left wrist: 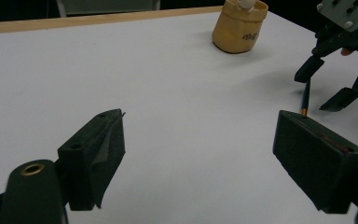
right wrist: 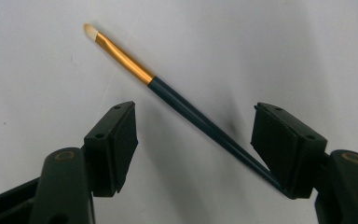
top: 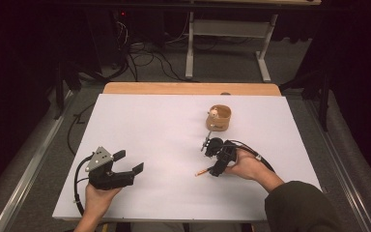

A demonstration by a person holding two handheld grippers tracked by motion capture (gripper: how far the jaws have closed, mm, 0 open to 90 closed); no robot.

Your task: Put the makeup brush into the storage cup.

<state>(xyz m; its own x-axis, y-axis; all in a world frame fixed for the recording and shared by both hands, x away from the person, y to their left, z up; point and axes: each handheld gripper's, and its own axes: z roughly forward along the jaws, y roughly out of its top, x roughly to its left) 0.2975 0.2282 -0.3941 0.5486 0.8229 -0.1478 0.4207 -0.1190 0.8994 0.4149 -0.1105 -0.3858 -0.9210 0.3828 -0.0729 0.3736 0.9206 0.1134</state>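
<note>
Paintbrush (right wrist: pixel 168 95), dark-handled with a gold ferrule and pale tip, lies flat between the wide-open jaws of the down-tilted right gripper (right wrist: pixel 193 140), near the tan cup (top: pixel 219 118).

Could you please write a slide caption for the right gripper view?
Open right gripper straddling a dark-handled paintbrush lying on the white table, fingers not yet closed.

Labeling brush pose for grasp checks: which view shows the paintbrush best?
Right gripper view: the paintbrush lies across the frame, pale tip, gold ferrule and dark handle sharp, between the open right tool. The high view gives a small orange-tipped sliver beside that tool. The left gripper view shows a short, dark piece of it under that tool.
</note>
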